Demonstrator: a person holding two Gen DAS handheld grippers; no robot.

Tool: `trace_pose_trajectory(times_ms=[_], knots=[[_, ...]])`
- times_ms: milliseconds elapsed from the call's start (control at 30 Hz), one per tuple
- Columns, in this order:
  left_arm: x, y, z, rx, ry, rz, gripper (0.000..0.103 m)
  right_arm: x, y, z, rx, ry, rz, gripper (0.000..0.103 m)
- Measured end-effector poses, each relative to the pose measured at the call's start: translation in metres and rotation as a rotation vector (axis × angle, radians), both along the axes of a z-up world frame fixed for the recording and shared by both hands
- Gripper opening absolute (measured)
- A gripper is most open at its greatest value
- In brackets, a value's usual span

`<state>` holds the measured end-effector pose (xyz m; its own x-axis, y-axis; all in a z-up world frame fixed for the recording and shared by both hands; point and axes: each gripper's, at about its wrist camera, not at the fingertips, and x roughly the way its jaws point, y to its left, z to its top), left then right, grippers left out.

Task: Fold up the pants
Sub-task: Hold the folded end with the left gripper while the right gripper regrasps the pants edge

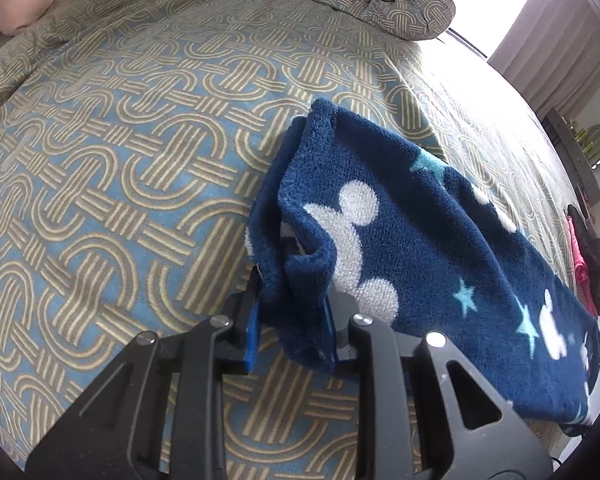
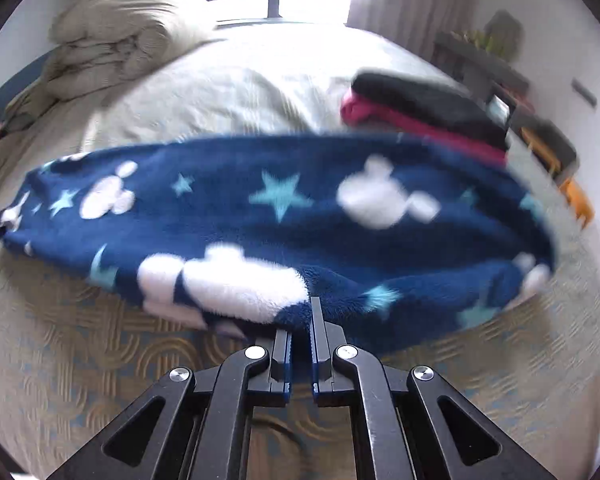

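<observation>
Dark blue fleece pants (image 1: 420, 248) with white mouse-head shapes and pale blue stars hang stretched as a long band over the patterned bed cover (image 1: 120, 160). My left gripper (image 1: 294, 292) is shut on one bunched end of them, its fingertips buried in the fabric. In the right wrist view the pants (image 2: 284, 216) run across the frame, somewhat blurred. My right gripper (image 2: 300, 320) is shut on their near edge, around the middle of the band, with fleece pinched between the pads. The pants' far right end hangs free.
A folded duvet (image 2: 112, 40) lies at the head of the bed, with a pink pillow (image 1: 8, 4) beside it. A stack of folded black and pink clothes (image 2: 420, 108) sits on the bed's right side. A shelf unit (image 2: 540, 128) stands by the wall beyond.
</observation>
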<state>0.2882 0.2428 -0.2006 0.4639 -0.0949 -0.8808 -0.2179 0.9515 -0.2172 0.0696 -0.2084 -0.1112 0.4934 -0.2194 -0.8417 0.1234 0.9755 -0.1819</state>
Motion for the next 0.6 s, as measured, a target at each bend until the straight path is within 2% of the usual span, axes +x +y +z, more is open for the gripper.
trace_pose_trajectory(times_ms=[67,167,300,467,600], knots=[[0.003,-0.001,-0.001,0.006,0.003,0.001,0.027,-0.003,-0.001,-0.005,0.020,0.061,0.025,0.005],[0.003,0.000,-0.001,0.003,0.003,0.000,0.027,0.000,-0.005,-0.030,0.014,0.115,0.020,0.006],[0.001,0.002,-0.001,0.000,0.002,-0.011,0.027,-0.005,-0.008,-0.045,0.002,0.163,-0.010,0.018],[0.001,0.004,-0.004,-0.001,0.003,-0.004,0.029,-0.020,-0.015,-0.047,0.022,0.226,-0.032,0.018],[0.002,0.003,-0.006,0.012,0.006,-0.002,0.034,-0.021,-0.015,-0.026,0.072,0.177,-0.008,0.026]])
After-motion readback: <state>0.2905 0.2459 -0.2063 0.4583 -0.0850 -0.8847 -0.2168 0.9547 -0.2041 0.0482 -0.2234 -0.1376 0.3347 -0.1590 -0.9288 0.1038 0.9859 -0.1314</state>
